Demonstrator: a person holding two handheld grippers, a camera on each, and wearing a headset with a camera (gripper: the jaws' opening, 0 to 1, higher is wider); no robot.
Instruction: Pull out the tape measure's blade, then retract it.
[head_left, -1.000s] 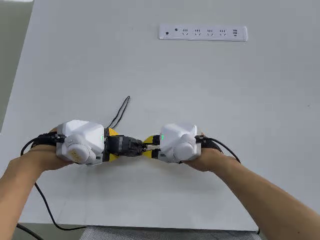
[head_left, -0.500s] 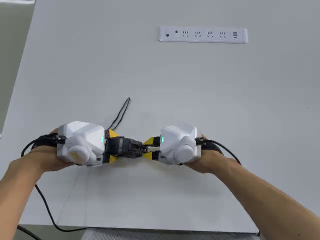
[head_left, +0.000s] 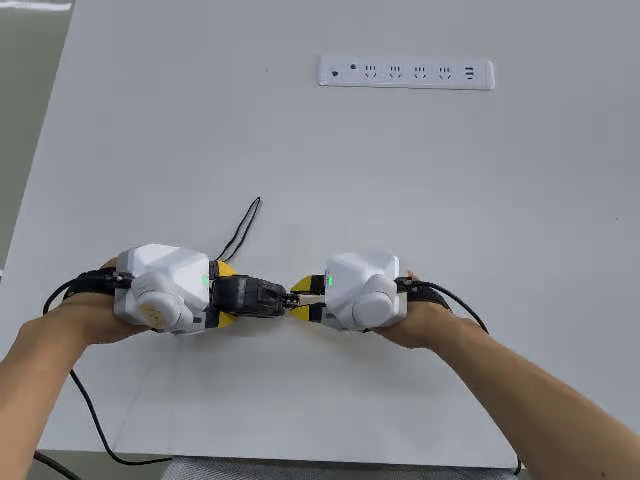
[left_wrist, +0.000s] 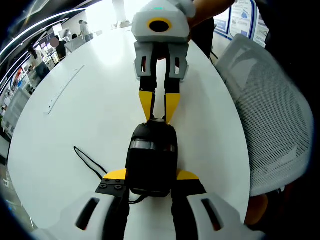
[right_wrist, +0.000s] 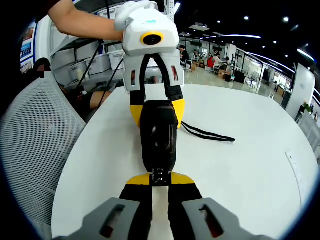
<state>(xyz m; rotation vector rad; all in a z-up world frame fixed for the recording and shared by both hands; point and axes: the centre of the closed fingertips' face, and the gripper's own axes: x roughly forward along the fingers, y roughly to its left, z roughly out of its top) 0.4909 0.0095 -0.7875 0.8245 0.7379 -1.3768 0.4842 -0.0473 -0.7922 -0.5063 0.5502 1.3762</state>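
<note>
head view: two hand-held tools meet nose to nose low over a plain white worktop, their bulky white housings hiding most of the jaws and part of the black tape measure between them. the left tool is clamped around the tape measure's rounded, glossy case, a yellow pad on each flank. in the left gripper view the case sits lengthwise between those pads, its rear end tucked out of sight. the right tool faces it, tapered yellow tips pressed almost together on the small metal end hook at the case's mouth. the blade itself is hard to make out, with hardly any length showing between hook and case. whether the case touches the worktop cannot be told. a thin black wrist strap trails from the case across the matt surface in a narrow loop. a white power strip lies well apart near the far edge. a grey mesh chair stands beside the worktop, partly cut off.
</note>
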